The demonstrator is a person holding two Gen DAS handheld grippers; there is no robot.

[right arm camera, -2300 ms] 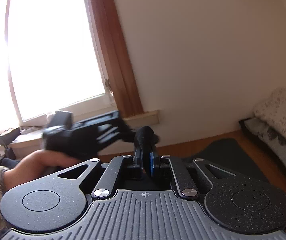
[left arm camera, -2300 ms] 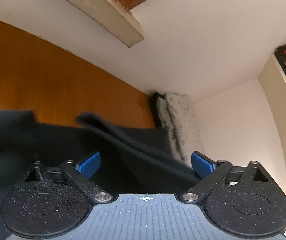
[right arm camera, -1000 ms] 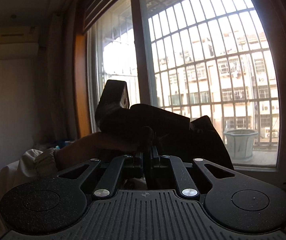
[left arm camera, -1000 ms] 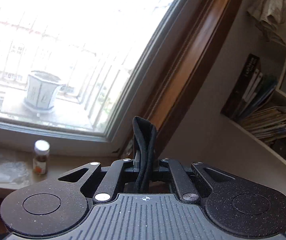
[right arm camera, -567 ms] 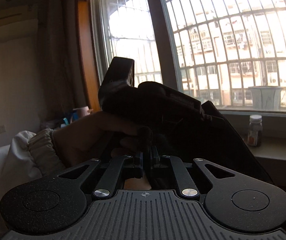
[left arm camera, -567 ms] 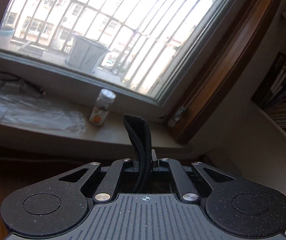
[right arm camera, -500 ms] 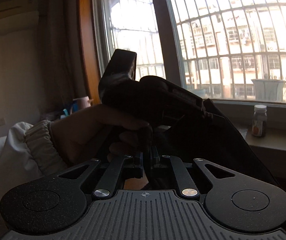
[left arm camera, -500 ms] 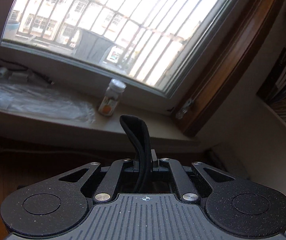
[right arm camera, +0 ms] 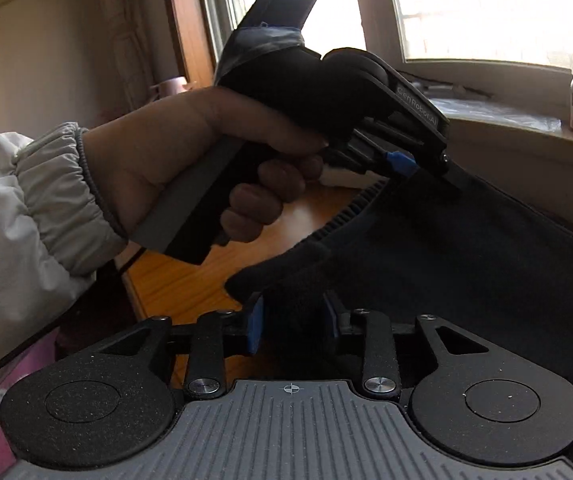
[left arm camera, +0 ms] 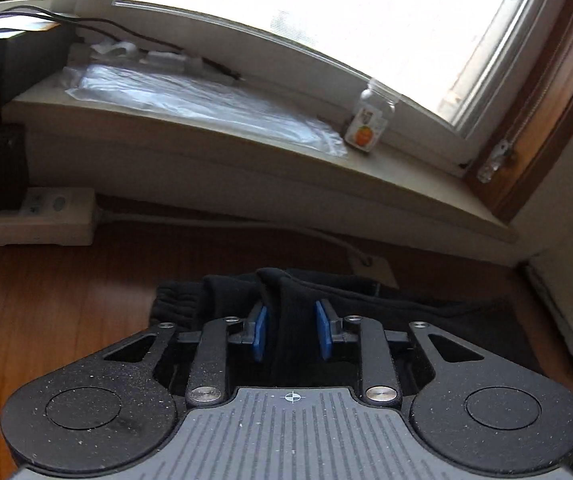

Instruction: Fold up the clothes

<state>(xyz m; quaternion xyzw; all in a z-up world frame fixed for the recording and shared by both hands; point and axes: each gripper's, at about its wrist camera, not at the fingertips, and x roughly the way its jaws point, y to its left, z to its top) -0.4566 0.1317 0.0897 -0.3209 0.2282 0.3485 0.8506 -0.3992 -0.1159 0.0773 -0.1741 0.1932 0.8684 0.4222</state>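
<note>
A black garment [left arm camera: 426, 308] lies bunched on the wooden floor [left arm camera: 46, 300] below a window sill. My left gripper [left arm camera: 291, 330] hangs low over it, jaws opening, with an upright fold of the cloth between the blue pads [left arm camera: 260, 332], which stand clear of it. In the right wrist view the garment [right arm camera: 466, 260] stretches from my right gripper [right arm camera: 292, 326] to the left gripper [right arm camera: 426, 172], held by a person's hand [right arm camera: 206, 148]. The right jaws are opening too, with a thick fold loose between the pads.
A white power strip [left arm camera: 38, 216] with a black adapter [left arm camera: 2, 168] sits on the floor at the left. The window sill [left arm camera: 246, 152] carries a plastic bag [left arm camera: 206, 100] and a small bottle [left arm camera: 370, 124]. A wall [left arm camera: 566, 200] closes the right side.
Both grippers came down from window height towards the floor. Their jaws, shut on the black cloth before, have parted. The garment has sunk onto the floor.
</note>
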